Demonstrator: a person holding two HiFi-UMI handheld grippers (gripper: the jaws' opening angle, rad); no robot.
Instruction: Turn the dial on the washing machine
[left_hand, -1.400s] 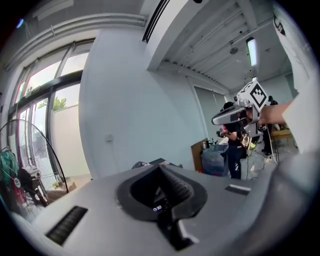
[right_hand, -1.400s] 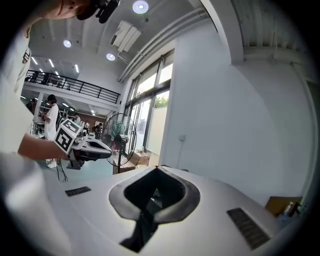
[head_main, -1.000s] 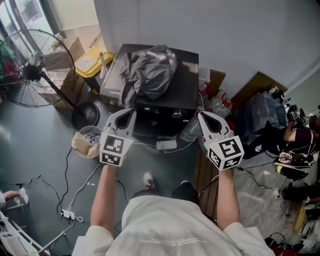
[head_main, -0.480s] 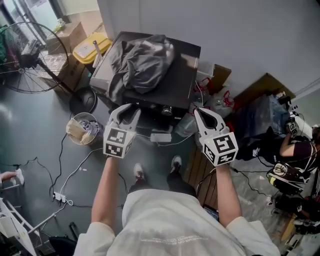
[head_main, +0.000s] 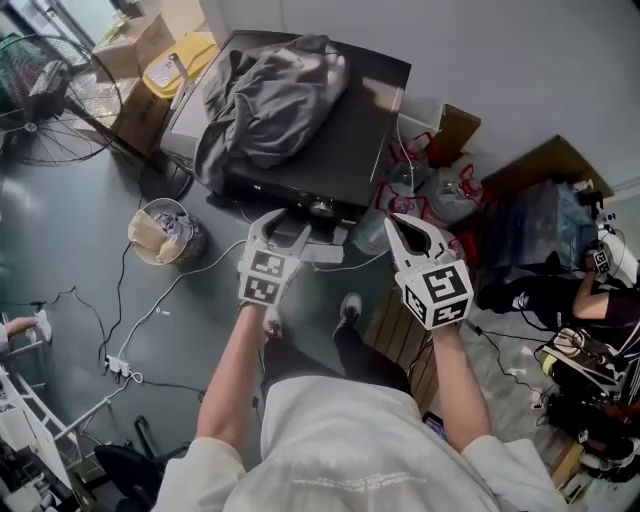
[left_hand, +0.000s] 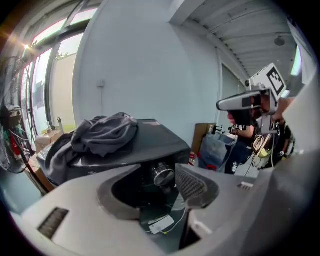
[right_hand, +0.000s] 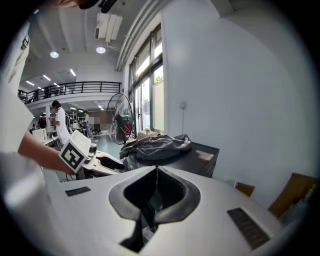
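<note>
The black washing machine (head_main: 345, 150) stands against the wall with a grey garment (head_main: 265, 100) heaped on its lid. Its silver dial (head_main: 322, 207) sits on the front panel. My left gripper (head_main: 287, 228) hangs just in front of that panel, jaws opening and nothing between them. In the left gripper view the dial (left_hand: 163, 173) shows beyond the gap of the left gripper (left_hand: 156, 184), apart from both fingers. My right gripper (head_main: 394, 222) is held to the right of the dial, shut and empty; in its own view the right gripper (right_hand: 156, 171) has its tips touching.
A floor fan (head_main: 50, 100) and cardboard boxes (head_main: 150, 50) stand at the left. A basket of rags (head_main: 165, 235) and cables with a power strip (head_main: 120, 370) lie on the floor. Bags (head_main: 450, 190), a wooden pallet (head_main: 400, 330) and a seated person (head_main: 590, 290) crowd the right.
My left gripper has moved right to the machine's front panel, and its jaws have gone from shut to apart. The right gripper has hardly shifted.
</note>
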